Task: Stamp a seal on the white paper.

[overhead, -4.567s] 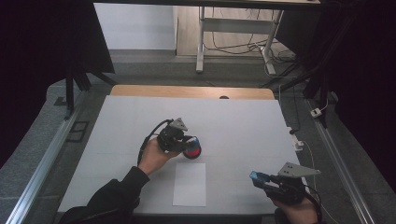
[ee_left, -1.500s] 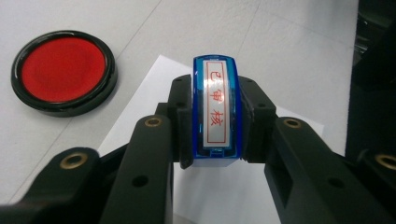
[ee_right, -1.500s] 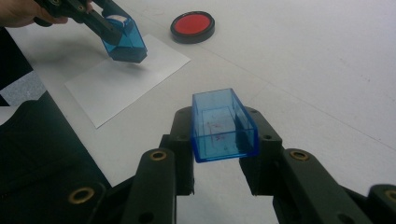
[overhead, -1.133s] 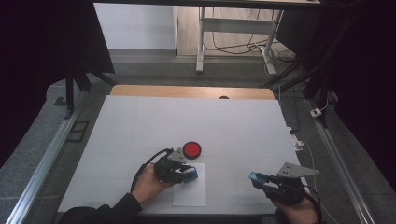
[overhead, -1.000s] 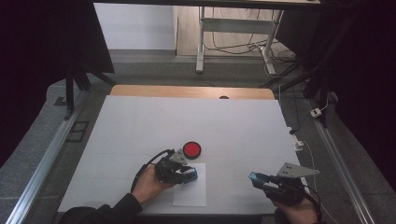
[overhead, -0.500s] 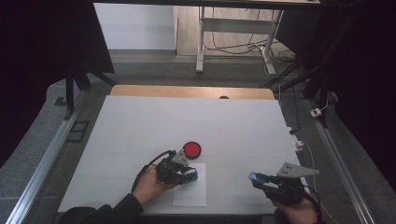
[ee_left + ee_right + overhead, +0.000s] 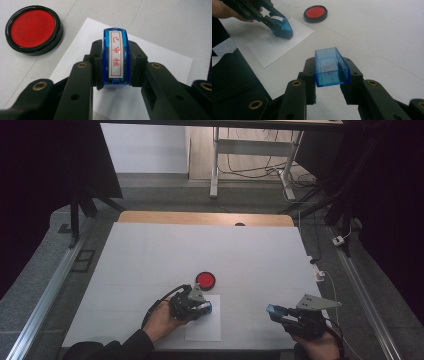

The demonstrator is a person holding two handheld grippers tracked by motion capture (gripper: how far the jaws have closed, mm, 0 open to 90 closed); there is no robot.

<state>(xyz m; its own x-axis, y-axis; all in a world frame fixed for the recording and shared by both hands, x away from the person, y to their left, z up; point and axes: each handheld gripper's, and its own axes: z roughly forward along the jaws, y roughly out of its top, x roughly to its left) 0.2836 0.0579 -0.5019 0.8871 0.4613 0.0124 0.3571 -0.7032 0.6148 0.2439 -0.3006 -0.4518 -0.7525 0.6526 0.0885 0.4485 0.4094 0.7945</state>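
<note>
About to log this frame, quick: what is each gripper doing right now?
Left gripper: shut on the blue stamp, over the white paper.
Right gripper: shut on the blue stamp cap.

White table [image 7: 150, 255]: paper sheet [image 7: 205, 332], ink pad [image 7: 205, 279]

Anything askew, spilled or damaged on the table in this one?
Nothing stands out. The left tongs press the blue stamp onto the white paper; the right tongs hold its blue cap. The red ink pad sits open beside the paper, no ink spilled.
</note>
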